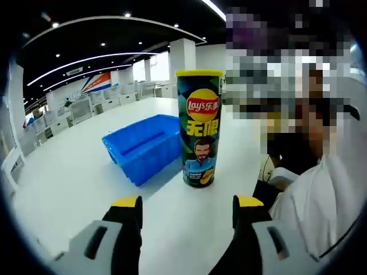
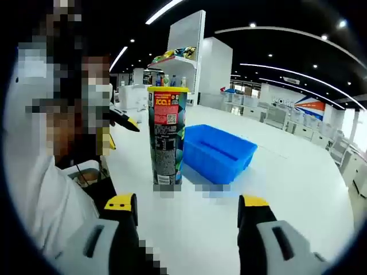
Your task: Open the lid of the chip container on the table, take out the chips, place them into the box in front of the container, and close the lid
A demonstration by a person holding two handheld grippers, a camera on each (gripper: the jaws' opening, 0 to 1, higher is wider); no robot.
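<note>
The chip container [image 1: 199,128] stands upright on the white desk [image 1: 69,183], yellow lid [image 1: 199,73] on, touching the blue box [image 1: 144,146] beside it. My left claw [image 1: 186,207] and right claw [image 2: 186,205] both gape wide, empty, short of the container.

Chip container [image 1: 199,129] upright on white table [image 1: 74,177], yellow lid [image 1: 199,73] on. Blue box [image 1: 143,146] just beside it, to its left. Left gripper [image 1: 187,204] jaws apart, holding nothing, short of the container.
</note>
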